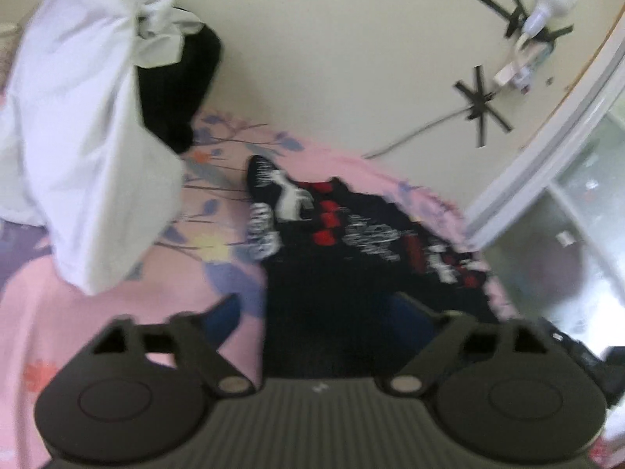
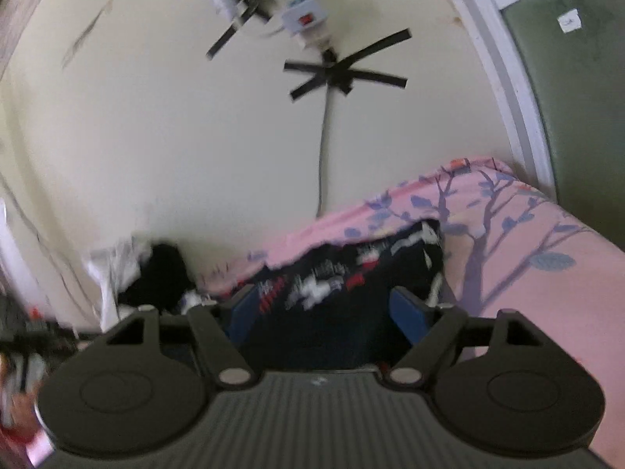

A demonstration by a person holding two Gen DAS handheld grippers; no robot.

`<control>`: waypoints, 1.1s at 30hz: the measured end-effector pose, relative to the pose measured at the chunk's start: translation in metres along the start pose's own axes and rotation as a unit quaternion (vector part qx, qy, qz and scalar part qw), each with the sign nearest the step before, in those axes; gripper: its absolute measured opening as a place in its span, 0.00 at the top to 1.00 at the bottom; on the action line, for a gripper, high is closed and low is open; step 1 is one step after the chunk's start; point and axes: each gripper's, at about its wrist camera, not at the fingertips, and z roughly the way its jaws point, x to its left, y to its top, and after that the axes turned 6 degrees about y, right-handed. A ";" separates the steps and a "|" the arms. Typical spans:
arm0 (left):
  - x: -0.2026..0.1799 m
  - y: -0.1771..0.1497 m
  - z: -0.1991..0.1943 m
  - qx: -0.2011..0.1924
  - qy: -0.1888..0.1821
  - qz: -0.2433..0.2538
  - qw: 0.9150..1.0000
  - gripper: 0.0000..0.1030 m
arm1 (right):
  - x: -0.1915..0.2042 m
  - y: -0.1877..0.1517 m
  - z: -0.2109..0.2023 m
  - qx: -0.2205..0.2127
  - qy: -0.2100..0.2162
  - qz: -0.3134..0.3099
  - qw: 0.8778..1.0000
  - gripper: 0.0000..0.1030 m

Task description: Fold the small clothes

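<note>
A small black garment with red and white print lies on a pink floral bedsheet. My left gripper is open just above the garment's near edge, blue pads spread wide. The same garment shows in the right wrist view, and my right gripper is open with its blue pads on either side of the near edge. Neither gripper holds anything. Both views are blurred.
A white cloth pile and a black garment lie at the left by the wall. A cream wall carries black tape crosses, a cable and a power strip. A white door frame stands at right.
</note>
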 end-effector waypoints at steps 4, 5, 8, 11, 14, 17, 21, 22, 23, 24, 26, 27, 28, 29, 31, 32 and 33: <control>-0.001 -0.006 0.015 0.043 -0.004 0.026 0.999 0.51 | 0.000 -0.025 0.000 0.044 -0.015 -0.029 0.998 0.44; -0.006 -0.008 0.021 0.055 0.001 0.042 0.998 0.70 | 0.002 -0.030 0.002 0.056 -0.014 -0.036 0.998 0.66; -0.014 -0.018 0.025 0.080 0.022 0.082 0.993 0.94 | 0.008 -0.038 -0.002 0.083 -0.026 -0.047 0.995 0.89; -0.011 -0.023 0.005 0.094 0.017 0.090 0.991 0.94 | 0.014 -0.030 -0.025 0.079 -0.013 -0.042 0.996 0.92; -0.002 -0.027 -0.004 0.112 0.032 0.088 0.989 0.94 | 0.016 -0.030 -0.042 0.104 -0.028 -0.047 0.993 0.96; 0.006 -0.028 0.004 0.130 0.041 0.080 0.987 0.86 | 0.000 -0.046 -0.029 0.156 -0.073 -0.051 0.984 0.91; -0.004 -0.008 -0.010 0.103 0.055 0.115 0.986 0.76 | -0.016 -0.031 -0.031 0.128 -0.061 -0.023 0.990 0.54; -0.007 0.000 -0.015 0.087 0.063 0.127 0.986 0.72 | -0.016 -0.022 -0.035 0.110 -0.062 -0.029 0.992 0.54; -0.014 0.013 -0.019 0.064 0.074 0.142 0.985 0.69 | -0.016 -0.010 -0.037 0.096 -0.063 -0.039 0.993 0.54; -0.021 0.026 -0.020 0.045 0.080 0.154 0.984 0.68 | -0.015 0.004 -0.035 0.085 -0.064 -0.049 0.993 0.54; -0.041 0.056 -0.013 0.012 0.076 0.178 0.981 0.57 | -0.013 0.030 -0.020 0.074 -0.059 -0.062 0.994 0.54; -0.053 0.070 -0.004 0.001 0.068 0.188 0.980 0.53 | -0.012 0.045 -0.006 0.072 -0.048 -0.069 0.994 0.54; -0.065 0.082 0.007 -0.003 0.063 0.193 0.979 0.47 | -0.011 0.058 0.011 0.073 -0.037 -0.075 0.994 0.54; -0.076 0.095 0.023 -0.002 0.055 0.199 0.979 0.47 | -0.011 0.069 0.031 0.077 -0.029 -0.077 0.994 0.53; -0.093 0.116 0.059 0.008 0.048 0.205 0.977 0.46 | -0.014 0.088 0.077 0.099 -0.012 -0.071 0.992 0.51; -0.100 0.126 0.083 0.016 0.050 0.202 0.978 0.45 | -0.015 0.096 0.104 0.111 -0.008 -0.067 0.992 0.49; -0.105 0.133 0.105 0.028 0.052 0.200 0.978 0.45 | -0.015 0.100 0.127 0.124 -0.009 -0.066 0.990 0.48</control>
